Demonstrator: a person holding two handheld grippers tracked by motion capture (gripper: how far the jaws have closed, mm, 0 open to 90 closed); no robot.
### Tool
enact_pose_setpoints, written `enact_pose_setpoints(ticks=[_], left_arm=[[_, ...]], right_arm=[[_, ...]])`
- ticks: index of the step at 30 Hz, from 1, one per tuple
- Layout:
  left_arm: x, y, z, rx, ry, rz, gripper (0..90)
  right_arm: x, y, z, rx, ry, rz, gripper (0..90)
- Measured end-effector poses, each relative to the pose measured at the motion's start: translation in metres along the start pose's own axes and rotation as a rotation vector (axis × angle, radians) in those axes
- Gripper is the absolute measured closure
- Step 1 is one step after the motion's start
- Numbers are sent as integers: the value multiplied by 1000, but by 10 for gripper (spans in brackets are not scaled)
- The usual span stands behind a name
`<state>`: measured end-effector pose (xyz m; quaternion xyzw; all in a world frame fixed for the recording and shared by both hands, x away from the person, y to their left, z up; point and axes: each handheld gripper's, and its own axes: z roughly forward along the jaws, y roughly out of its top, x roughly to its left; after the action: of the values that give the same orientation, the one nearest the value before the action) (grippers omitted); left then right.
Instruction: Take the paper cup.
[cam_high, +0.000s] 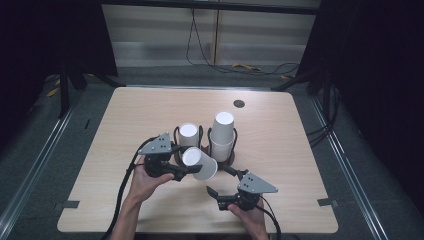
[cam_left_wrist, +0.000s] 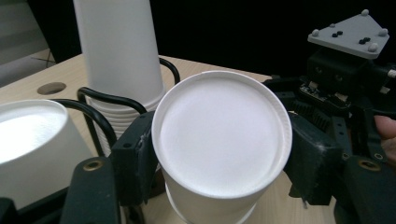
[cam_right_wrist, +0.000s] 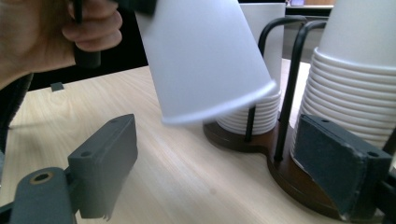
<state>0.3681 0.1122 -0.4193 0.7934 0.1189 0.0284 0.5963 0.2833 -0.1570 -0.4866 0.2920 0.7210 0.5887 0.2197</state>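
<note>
left tool (cam_left_wrist: 219, 154) clamps tilted paper cup (cam_left_wrist: 219, 140) | right tool (cam_right_wrist: 224, 172) open, probably below cup

cup rack (cam_high: 226, 156) blocks centre, table (cam_high: 130, 115) edges free

Two stacks of white cups (cam_high: 222, 131) stand in a dark wire holder (cam_high: 227, 159) on the wooden table (cam_high: 125, 120)

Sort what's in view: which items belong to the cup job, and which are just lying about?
In the job:
- white paper cup, tilted, clamped in the left claw
- shorter cup stack in the wire holder
- taller cup stack in the same holder
- right claw, open, holding nothing, near the holder's base

Lying about:
- round grommet in the table
- cables on the floor
</note>
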Motion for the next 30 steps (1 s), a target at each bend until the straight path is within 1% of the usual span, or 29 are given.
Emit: enact_pose_setpoints(ticks=[4,5,7,9,10,15,17,18,19,23,25,26,28,30], left_arm=[[-2,-6,5,15,-12,-3,339],[-2,-7,6,22,-8,-5,339],[-1,-9,7,17,-21,-17,340],[-1,-11,7,19,-21,-23,340],[-1,-11,7,20,-32,-24,340],[-2,-13,9,17,-55,-36,342],[-2,-14,10,17,-51,-52,342],[-2,-14,11,16,-56,-54,343],[-2,-14,12,15,-64,-58,343],[-4,-15,17,29,-84,-62,343],[-4,-14,19,29,-98,-68,344],[-5,-14,20,25,-101,-65,344],[-5,-12,21,30,-110,-63,344],[-6,-12,21,27,-115,-65,344]], right_arm=[[1,2,2,3,28,-13,133],[1,2,2,4,29,-14,132],[0,3,2,2,32,-20,131],[-1,4,2,5,39,-21,131],[-1,4,2,6,42,-20,131],[-2,5,5,8,67,-26,133],[-2,5,7,15,58,-33,131],[-3,4,9,15,69,-33,131],[-4,4,10,15,69,-34,130],[-5,3,14,30,78,-39,130],[-5,3,16,44,89,-44,131],[-6,2,17,47,86,-46,130],[-6,2,19,59,106,-52,132],[-6,1,20,65,104,-51,131]])
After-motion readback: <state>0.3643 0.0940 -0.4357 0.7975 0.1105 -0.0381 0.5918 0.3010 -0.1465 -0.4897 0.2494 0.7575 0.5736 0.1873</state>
